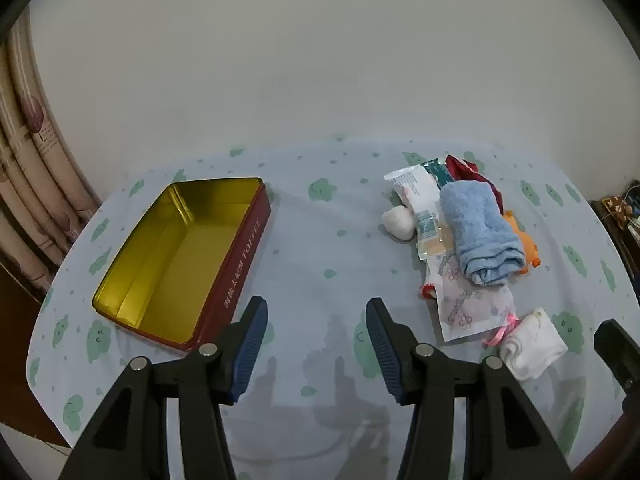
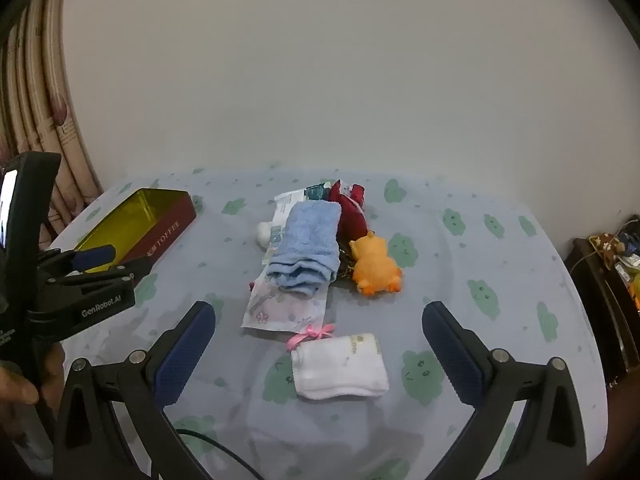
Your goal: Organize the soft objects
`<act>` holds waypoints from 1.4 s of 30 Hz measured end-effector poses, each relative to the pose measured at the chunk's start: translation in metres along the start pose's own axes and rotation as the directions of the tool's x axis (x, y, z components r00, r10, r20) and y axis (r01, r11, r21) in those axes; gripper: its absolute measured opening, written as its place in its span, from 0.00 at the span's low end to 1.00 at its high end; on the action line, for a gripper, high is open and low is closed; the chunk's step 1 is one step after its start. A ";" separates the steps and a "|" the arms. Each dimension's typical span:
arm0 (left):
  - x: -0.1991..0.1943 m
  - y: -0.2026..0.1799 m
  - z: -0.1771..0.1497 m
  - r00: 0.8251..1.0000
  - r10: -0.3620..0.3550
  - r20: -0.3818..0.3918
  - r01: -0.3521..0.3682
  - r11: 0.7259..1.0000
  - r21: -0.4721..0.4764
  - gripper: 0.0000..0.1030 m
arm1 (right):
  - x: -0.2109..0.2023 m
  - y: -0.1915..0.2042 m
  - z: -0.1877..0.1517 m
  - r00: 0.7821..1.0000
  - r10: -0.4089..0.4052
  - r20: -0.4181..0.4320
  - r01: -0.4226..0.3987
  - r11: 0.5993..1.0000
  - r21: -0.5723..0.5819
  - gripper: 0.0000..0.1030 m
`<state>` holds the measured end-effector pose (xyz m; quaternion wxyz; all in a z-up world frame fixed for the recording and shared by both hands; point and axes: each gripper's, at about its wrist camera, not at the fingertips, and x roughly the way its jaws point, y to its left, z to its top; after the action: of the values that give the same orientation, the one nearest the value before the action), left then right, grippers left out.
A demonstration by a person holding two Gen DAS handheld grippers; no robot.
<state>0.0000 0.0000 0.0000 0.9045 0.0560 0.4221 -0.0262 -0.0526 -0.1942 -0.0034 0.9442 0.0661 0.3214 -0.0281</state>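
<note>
The soft things are lying in a pile on the table (image 2: 500, 240), and I am taking the blue towel (image 2: 306, 250) on top of that pile as my landmark. Under the towel a flowered packet (image 2: 280, 306) is sticking out toward me, with a pink ribbon (image 2: 310, 334) at its near corner. Just beyond the ribbon, nearer to me, a folded white cloth (image 2: 340, 368) is lying by itself. An orange toy (image 2: 374, 266) is sitting just right of the towel, a red cloth (image 2: 352, 208) is lying behind it, and a small white ball (image 1: 398, 220) is resting at its left. Well to the left of the towel, a red tin (image 1: 180, 256) with a gold inside is standing open, with nothing in it.

I am holding my right gripper (image 2: 320, 350) with its jaws spread wide, the white cloth showing between them but untouched. My left gripper (image 1: 316, 344) is hovering between the tin and the towel, jaws apart and gripping nothing.
</note>
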 end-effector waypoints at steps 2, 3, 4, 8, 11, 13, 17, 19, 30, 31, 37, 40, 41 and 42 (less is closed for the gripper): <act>0.001 -0.001 0.000 0.999 0.032 -0.023 -0.032 0.999 0.020 0.51 | -0.001 0.000 0.000 1.000 0.004 -0.008 -0.004 1.000 0.010 1.00; 0.001 -0.001 0.001 0.999 0.037 -0.024 -0.037 0.999 0.021 0.51 | -0.002 0.000 -0.001 1.000 0.005 -0.007 -0.005 1.000 0.014 1.00; 0.002 -0.002 0.001 0.999 0.039 -0.031 -0.039 0.999 0.023 0.51 | -0.003 0.001 -0.002 1.000 0.007 -0.006 -0.006 1.000 0.016 1.00; 0.000 0.001 0.007 0.998 0.014 -0.057 -0.015 1.000 -0.018 0.51 | -0.001 -0.005 -0.003 1.000 0.021 -0.015 -0.020 0.999 0.037 1.00; -0.001 0.008 0.008 0.999 0.003 -0.052 -0.006 0.999 -0.047 0.51 | -0.004 -0.007 -0.001 1.000 0.021 -0.010 -0.021 0.999 0.037 1.00; -0.003 0.012 0.000 0.999 0.000 -0.035 -0.002 0.999 -0.049 0.51 | -0.008 -0.005 0.000 1.000 0.017 -0.007 -0.017 1.000 0.021 1.00; 0.002 0.014 -0.004 0.997 -0.018 -0.069 0.014 0.998 -0.068 0.51 | -0.011 0.003 0.006 1.000 -0.003 -0.003 0.003 1.000 -0.005 1.00; 0.002 0.015 -0.006 0.997 -0.017 -0.069 0.012 0.997 -0.070 0.51 | -0.011 0.005 0.008 1.000 -0.002 -0.004 0.002 1.000 -0.009 1.00; 0.006 0.016 -0.007 0.997 0.012 -0.072 -0.017 0.997 -0.070 0.51 | -0.006 0.007 0.003 0.999 0.019 -0.026 -0.019 1.000 -0.011 1.00; 0.007 0.018 -0.008 0.997 0.006 -0.074 -0.012 0.997 -0.079 0.51 | -0.005 0.007 0.003 0.999 0.017 -0.029 -0.017 1.000 -0.010 1.00; 0.009 0.022 -0.010 0.997 0.029 -0.067 -0.035 0.996 -0.083 0.51 | -0.001 0.008 -0.003 0.999 0.029 -0.035 -0.029 0.999 -0.014 1.00; 0.011 0.023 -0.012 0.997 0.016 -0.079 -0.023 0.996 -0.088 0.51 | -0.001 0.009 -0.006 0.999 0.028 -0.033 -0.028 1.000 -0.014 1.00; 0.012 0.023 -0.012 0.997 0.012 -0.078 -0.019 0.996 -0.085 0.51 | -0.001 0.009 -0.007 0.999 0.028 -0.035 -0.029 1.000 -0.011 1.00; 0.013 0.023 -0.011 0.997 0.004 -0.079 -0.010 0.996 -0.083 0.51 | 0.000 0.009 -0.007 0.999 0.030 -0.037 -0.031 0.999 -0.010 1.00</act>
<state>0.0017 0.0247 -0.0153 0.8887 0.0204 0.4580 -0.0032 -0.0556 -0.1845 -0.0082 0.9388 0.0667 0.3378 -0.0108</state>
